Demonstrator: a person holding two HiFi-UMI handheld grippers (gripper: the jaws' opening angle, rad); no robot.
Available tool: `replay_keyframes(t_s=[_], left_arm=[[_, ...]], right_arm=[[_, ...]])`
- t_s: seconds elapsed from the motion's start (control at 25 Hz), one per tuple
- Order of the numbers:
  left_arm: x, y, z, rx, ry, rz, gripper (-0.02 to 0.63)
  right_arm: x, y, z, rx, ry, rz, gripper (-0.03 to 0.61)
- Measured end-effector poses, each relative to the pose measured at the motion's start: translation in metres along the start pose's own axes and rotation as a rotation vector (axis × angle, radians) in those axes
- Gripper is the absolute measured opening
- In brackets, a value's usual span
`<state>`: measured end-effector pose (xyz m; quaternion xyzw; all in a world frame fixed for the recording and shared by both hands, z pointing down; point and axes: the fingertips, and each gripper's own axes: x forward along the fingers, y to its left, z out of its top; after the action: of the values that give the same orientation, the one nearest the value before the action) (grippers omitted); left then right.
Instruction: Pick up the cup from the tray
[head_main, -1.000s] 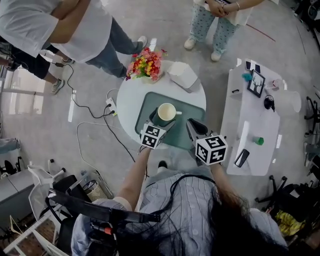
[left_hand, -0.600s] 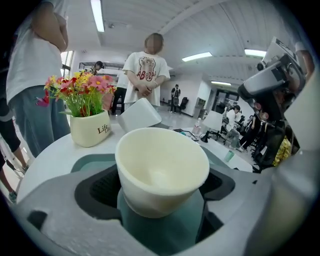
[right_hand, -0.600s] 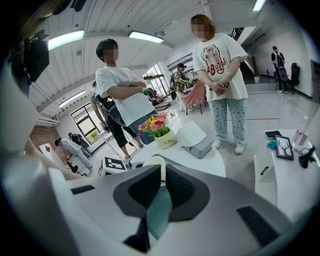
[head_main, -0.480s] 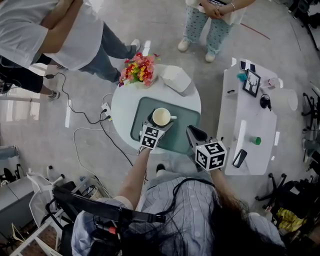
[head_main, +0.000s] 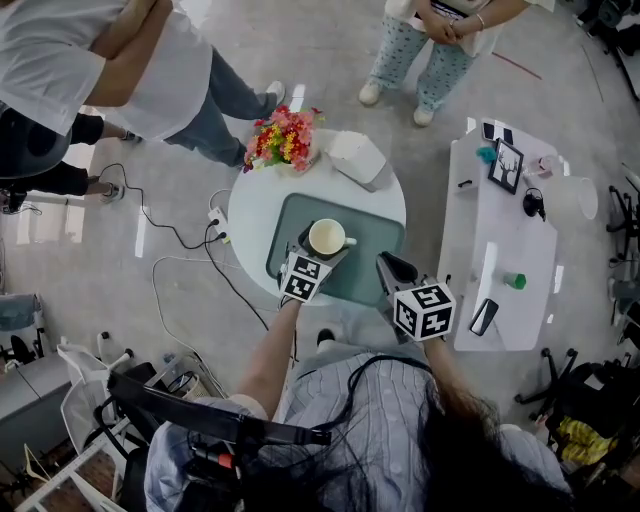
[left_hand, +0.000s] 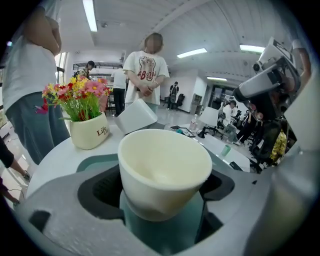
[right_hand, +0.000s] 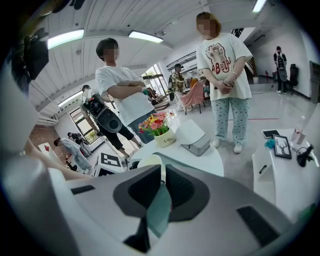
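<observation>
Left gripper (head_main: 311, 256) pinches the cup (left_hand: 162, 175) low on its wall, at the left side of the tray (head_main: 385, 236). Right gripper (head_main: 389, 266) is pressed together, empty. The cup leans, so a loose pinch could let it slip.

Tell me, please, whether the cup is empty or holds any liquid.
Empty. The left gripper view looks into the cup and shows only its bare cream wall and bottom, no liquid.

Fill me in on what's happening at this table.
A person holds a gripper in each hand at a round table. The left gripper is shut on the cream cup over the green tray; whether it has left the tray is unclear. The right gripper hangs beside it, shut and empty.
</observation>
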<state>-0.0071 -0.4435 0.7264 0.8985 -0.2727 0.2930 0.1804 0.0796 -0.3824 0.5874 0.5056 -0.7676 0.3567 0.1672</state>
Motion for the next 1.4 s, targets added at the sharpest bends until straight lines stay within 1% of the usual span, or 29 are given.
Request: replay_keyframes(t_s=[0.4,0.68,0.88,1.08,1.4], left_arm=[[-0.047,-0.009,0.024,-0.001,-0.070,0.019,0.448],[-0.086,-0.021,0.045,0.020,-0.117,0.028,0.448],[-0.118,-0.032,0.055,0.000,-0.153,0.035,0.448],[-0.151,-0.039,0.057,-0.002,-0.176,0.061,0.448],[-0.203,-0.069,0.043,-0.031,-0.202,0.081,0.448]], right_arm=[[0.004,0.028,-0.001,-0.031,-0.011,0.042,0.048],[-0.002,0.050,-0.001,-0.041,-0.045,0.062,0.048],[-0.013,0.065,-0.006,-0.046,-0.069,0.061,0.048],[-0.024,0.081,-0.012,-0.050,-0.100,0.062,0.048],[-0.043,0.107,-0.035,-0.050,-0.135,0.076,0.048]])
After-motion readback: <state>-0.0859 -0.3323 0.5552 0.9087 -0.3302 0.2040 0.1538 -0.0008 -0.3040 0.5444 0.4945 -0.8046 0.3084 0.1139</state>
